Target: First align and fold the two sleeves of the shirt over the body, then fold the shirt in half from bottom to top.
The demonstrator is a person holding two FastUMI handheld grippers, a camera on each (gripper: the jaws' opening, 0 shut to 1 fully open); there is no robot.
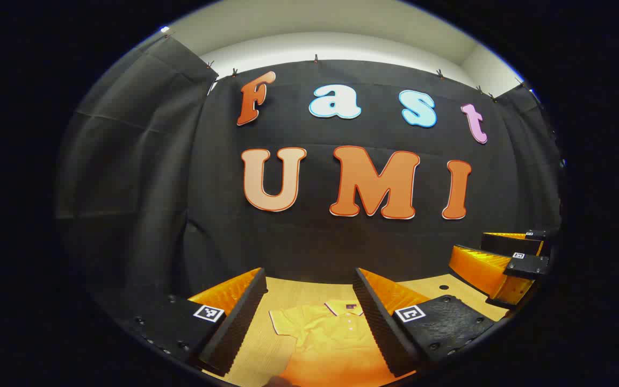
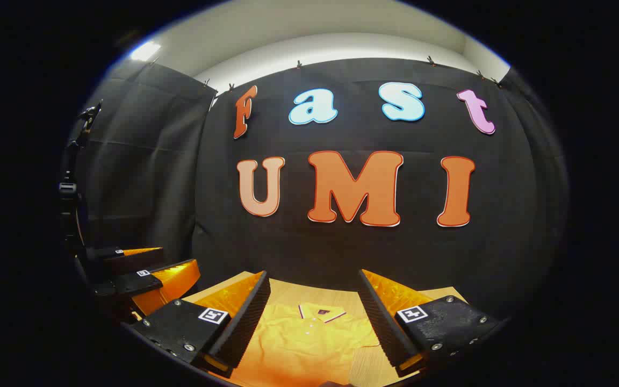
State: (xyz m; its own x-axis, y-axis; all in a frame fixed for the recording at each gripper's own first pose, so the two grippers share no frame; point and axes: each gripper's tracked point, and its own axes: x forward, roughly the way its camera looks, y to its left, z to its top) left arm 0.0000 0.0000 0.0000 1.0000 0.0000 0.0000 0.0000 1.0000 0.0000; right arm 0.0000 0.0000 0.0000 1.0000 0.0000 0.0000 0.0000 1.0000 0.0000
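2 grippers, left gripper (image 1: pixel 309 317) and right gripper (image 2: pixel 315 317), are hovering wide open, empty, above the shirt (image 2: pixel 304 338), probably lining up sleeves.

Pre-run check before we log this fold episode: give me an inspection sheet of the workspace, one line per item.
Surface: light wooden table, with a small dark hole near the far right.
Job's things: yellow polo shirt lying front up, collar toward the wall; the sleeve seen in the left gripper view is spread out, not folded.
Clutter: nothing seen.
Grippers: left tongs open, above the shirt, holding nothing; right tongs open, above the shirt, holding nothing.
Cables: nothing seen.
Surroundings: black cloth wall clipped up at its top edge, pale wall above; a dark stand at the left in the right gripper view.
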